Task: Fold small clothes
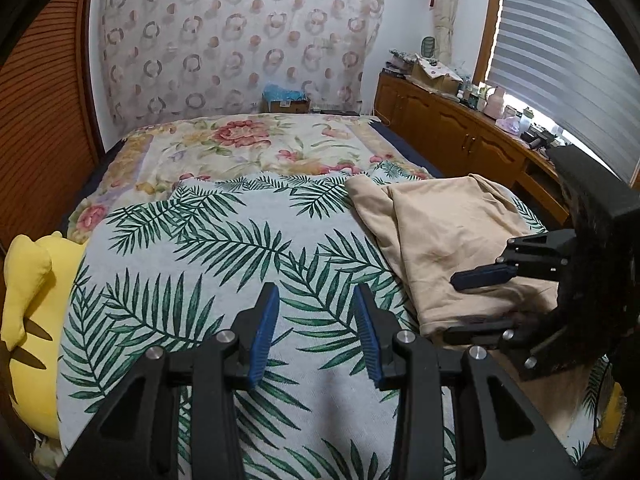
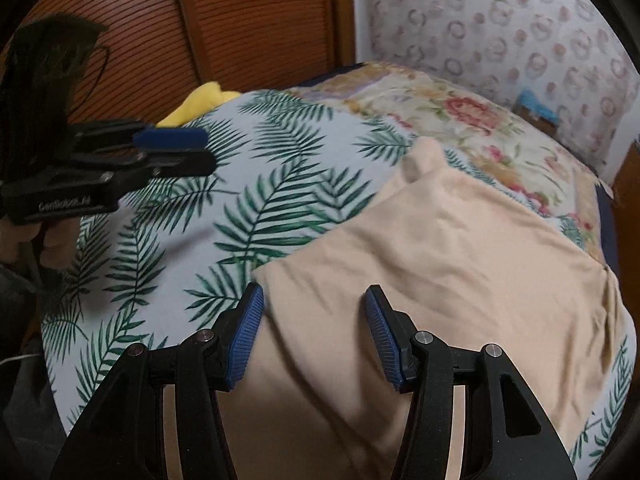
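A beige garment [image 1: 448, 232] lies rumpled and partly folded on the right side of a palm-leaf sheet [image 1: 208, 264] that covers the bed. My left gripper [image 1: 316, 300] hovers open over the bare sheet, to the left of the garment, with nothing between its blue pads. In the right wrist view the beige garment [image 2: 460, 264] fills the lower right. My right gripper [image 2: 314, 300] is open just above its near left edge, and the pads do not press the cloth. The right gripper [image 1: 454, 306] also shows side-on over the garment. The left gripper [image 2: 208, 150] appears at the left.
A yellow cushion [image 1: 28, 300] lies at the bed's left edge beside a wooden louvred door [image 1: 40, 120]. A floral quilt [image 1: 248, 144] covers the far half of the bed. A wooden cabinet [image 1: 452, 128] with clutter on top runs along the right wall under the window.
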A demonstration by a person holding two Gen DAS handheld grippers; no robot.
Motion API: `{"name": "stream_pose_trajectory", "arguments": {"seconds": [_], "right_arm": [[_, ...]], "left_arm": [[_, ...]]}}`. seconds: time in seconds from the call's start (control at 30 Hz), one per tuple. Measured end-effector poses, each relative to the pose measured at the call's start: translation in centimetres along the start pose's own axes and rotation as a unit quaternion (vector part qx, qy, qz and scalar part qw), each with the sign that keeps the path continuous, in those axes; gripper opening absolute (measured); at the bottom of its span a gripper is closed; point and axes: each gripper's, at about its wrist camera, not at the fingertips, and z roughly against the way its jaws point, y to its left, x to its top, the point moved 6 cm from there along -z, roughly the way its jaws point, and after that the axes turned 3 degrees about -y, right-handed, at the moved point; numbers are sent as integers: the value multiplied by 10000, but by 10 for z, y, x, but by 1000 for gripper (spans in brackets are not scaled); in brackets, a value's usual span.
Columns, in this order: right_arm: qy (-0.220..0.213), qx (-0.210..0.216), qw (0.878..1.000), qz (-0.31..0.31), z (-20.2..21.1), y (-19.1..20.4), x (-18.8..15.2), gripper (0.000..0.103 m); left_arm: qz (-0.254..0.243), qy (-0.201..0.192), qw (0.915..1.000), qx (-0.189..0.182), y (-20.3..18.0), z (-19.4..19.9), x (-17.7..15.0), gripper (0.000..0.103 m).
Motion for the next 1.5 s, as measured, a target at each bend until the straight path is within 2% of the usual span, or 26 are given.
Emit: {"name": "stream_pose_trajectory", "arguments": {"seconds": [0.2,0.23,0.27,0.3,0.33,0.4,0.5,0.67,0.83,0.97,1.07,1.2,1.23,1.3,1.37,1.43,1.5], "right_arm": [[246,-301,9990,199,-14,-2,-6,54],[236,-307,9990,210,-12,-3,-6,51],[224,-300,9991,187,-12,-5,-5,44],[187,-290,9993,154,-10,-7,-4,24],[145,-209,9996,107,-6,-9,-3,14],[25,-179,9998,62,1,-14,0,8],[-249,-73,9995,-183,23,-29,10,7],[-667,-283,9961,-506,57,-68,28,6],[-805,-932,9910,-519,77,-114,35,4],[-688,-1548,9835,-640,83,-163,28,4],[-372,-2058,9735,-923,76,-210,12,4],[-172,-2380,9646,-1119,65,-241,-8,4],[-173,-2454,9625,-1145,64,-244,-11,9],[-275,-2330,9636,-1282,66,-247,-13,13],[-341,-2303,9632,-1342,68,-247,-13,26],[-455,-2281,9627,-1385,72,-247,-12,55],[-514,-2171,9640,-1445,72,-245,-12,60]], "left_arm": [[-8,76,10000,-63,-1,-7,-3,37],[-20,90,9999,-69,-2,-8,-3,37],[-28,96,9999,-77,-2,-8,-3,37],[-39,109,9999,-87,-3,-9,-4,37],[-50,115,9999,-95,-4,-9,-3,37],[-84,130,9998,-105,-6,-11,-3,37],[-96,149,9998,-133,-8,-13,-1,37],[-138,169,9996,-196,-14,-18,6,37],[-219,135,9995,-188,-20,-23,15,37],[-216,135,9995,-200,-22,-29,21,37],[-270,189,9993,-195,-26,-38,26,37],[-396,288,9986,-197,-31,-53,31,37],[-423,306,9985,-187,-33,-56,33,37],[-456,357,9981,-200,-36,-65,39,37],[-459,403,9979,-233,-38,-74,43,37],[-477,448,9976,-223,-39,-82,46,37],[-471,494,9974,-231,-40,-92,50,37]]}}
